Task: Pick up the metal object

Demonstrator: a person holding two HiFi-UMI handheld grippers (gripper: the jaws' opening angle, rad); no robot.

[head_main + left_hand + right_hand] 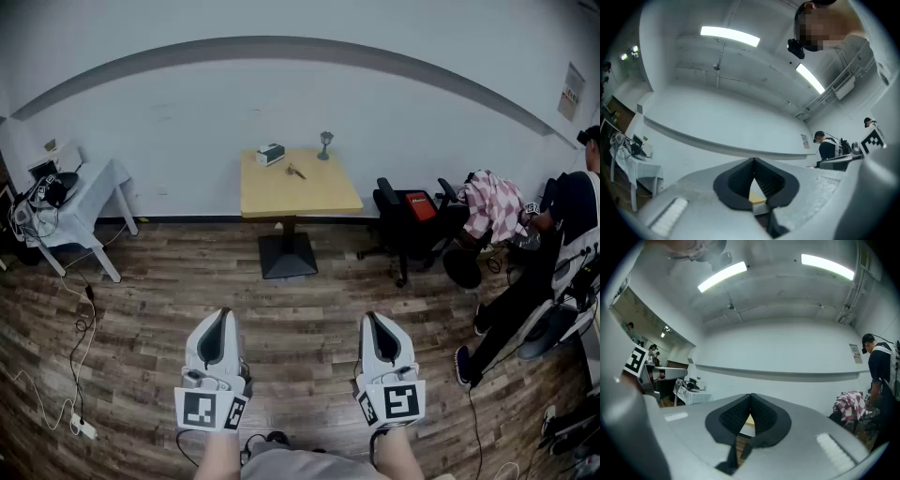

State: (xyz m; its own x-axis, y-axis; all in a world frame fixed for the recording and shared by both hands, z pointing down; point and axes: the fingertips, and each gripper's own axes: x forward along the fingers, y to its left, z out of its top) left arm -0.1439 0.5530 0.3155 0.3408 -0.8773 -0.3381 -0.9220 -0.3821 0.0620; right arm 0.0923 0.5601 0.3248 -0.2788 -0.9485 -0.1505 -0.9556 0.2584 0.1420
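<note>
Far ahead of the left gripper and right gripper, both with jaws together and empty, the small metal object lies on the yellow table.

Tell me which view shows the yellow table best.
The head view: the whole table shows there, with its square top and its pedestal base. The left and right gripper views each show only a yellow sliver of it through the gap under the shut jaws.

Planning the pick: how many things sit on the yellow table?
3: box back left, small dark item centre, stemmed piece back right. Tinier ones may be missed.
</note>
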